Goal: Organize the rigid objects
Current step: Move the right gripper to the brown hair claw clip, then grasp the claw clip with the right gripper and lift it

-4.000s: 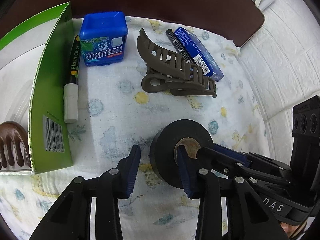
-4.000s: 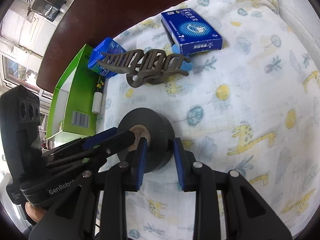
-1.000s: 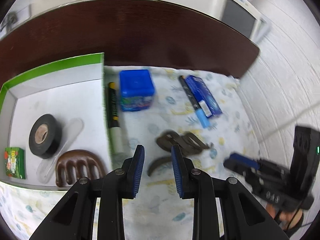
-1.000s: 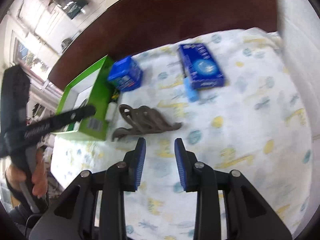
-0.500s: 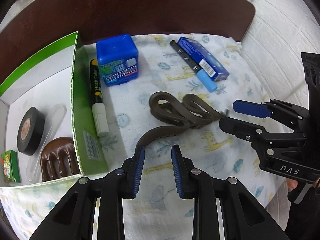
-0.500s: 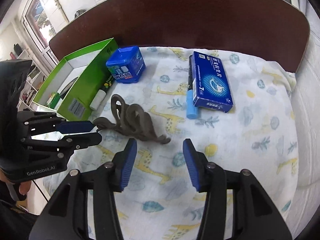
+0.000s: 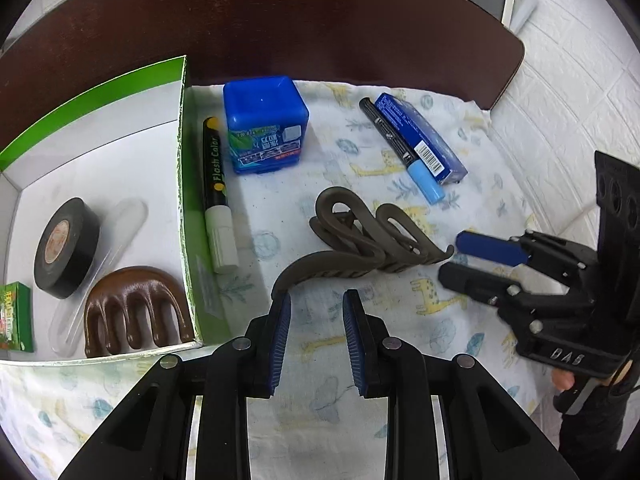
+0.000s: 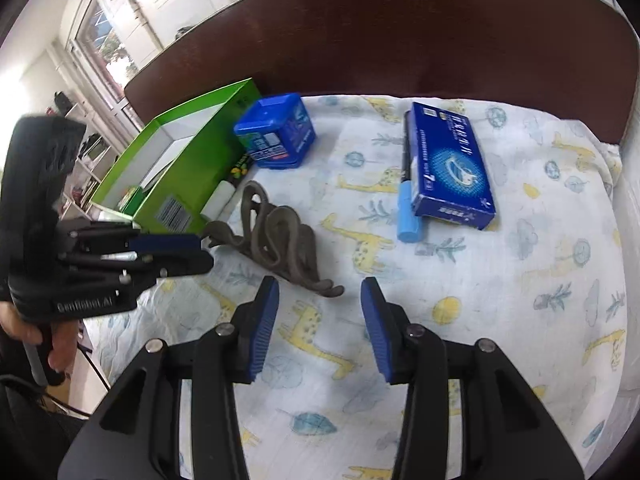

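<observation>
A brown hair claw clip (image 7: 360, 240) (image 8: 280, 240) lies on the printed cloth, right of the green box (image 7: 182, 200) (image 8: 188, 160). My left gripper (image 7: 316, 312) (image 8: 204, 252) hovers at the clip's left end, jaws narrowly apart and empty. My right gripper (image 8: 319, 296) (image 7: 452, 256) sits at the clip's other end, its jaws closing; the clip's tip lies just ahead of the gap and the pads do not touch it. In the box lie a black tape roll (image 7: 66, 248), a brown wooden comb (image 7: 132, 312) and a small green packet (image 7: 14, 316).
A black marker with a white cap (image 7: 216, 192) lies against the box's outer wall. Behind it stands a blue cube container (image 7: 264, 124) (image 8: 276, 132). A flat blue carton (image 7: 420, 136) (image 8: 448, 160) and a blue-capped pen (image 7: 400, 152) lie at the back right. A dark wooden headboard (image 7: 320, 32) bounds the far side.
The tape roll, earlier between both grippers, now lies in the green box. Both grippers have come close to the hair clip from opposite ends. The right jaws stand wider than a second ago.
</observation>
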The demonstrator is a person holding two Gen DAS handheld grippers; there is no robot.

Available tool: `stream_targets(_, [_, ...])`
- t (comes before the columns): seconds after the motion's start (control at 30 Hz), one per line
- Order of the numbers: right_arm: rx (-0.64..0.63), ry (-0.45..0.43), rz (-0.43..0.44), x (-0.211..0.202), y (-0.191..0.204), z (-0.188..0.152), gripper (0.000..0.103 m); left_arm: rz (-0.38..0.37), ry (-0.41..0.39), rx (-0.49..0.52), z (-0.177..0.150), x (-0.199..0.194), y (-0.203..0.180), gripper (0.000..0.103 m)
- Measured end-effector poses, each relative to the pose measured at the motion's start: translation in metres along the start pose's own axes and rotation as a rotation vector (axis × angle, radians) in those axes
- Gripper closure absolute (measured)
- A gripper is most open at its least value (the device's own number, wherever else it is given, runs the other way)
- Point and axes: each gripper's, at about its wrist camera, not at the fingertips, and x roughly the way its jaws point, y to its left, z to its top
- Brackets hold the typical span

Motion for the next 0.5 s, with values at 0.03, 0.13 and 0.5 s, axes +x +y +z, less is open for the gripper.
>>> stream_targets(0.03, [-0.008, 0.005, 0.006, 0.004, 0.001, 0.0, 0.061, 0.002, 0.004, -0.005, 0.0, 0.001, 0.001, 0.077])
stream_targets(0.13, [-0.011, 0.019, 0.001, 0.018, 0.004, 0.003, 0.065, 0.018, 0.026, -0.008, 0.0, 0.008, 0.0, 0.077])
stream_targets(0.5, [-0.028, 0.011, -0.001, -0.01, -0.01, -0.018, 0.085, -0.027, 0.038, -0.012, 0.002, 0.008, -0.004, 0.066])
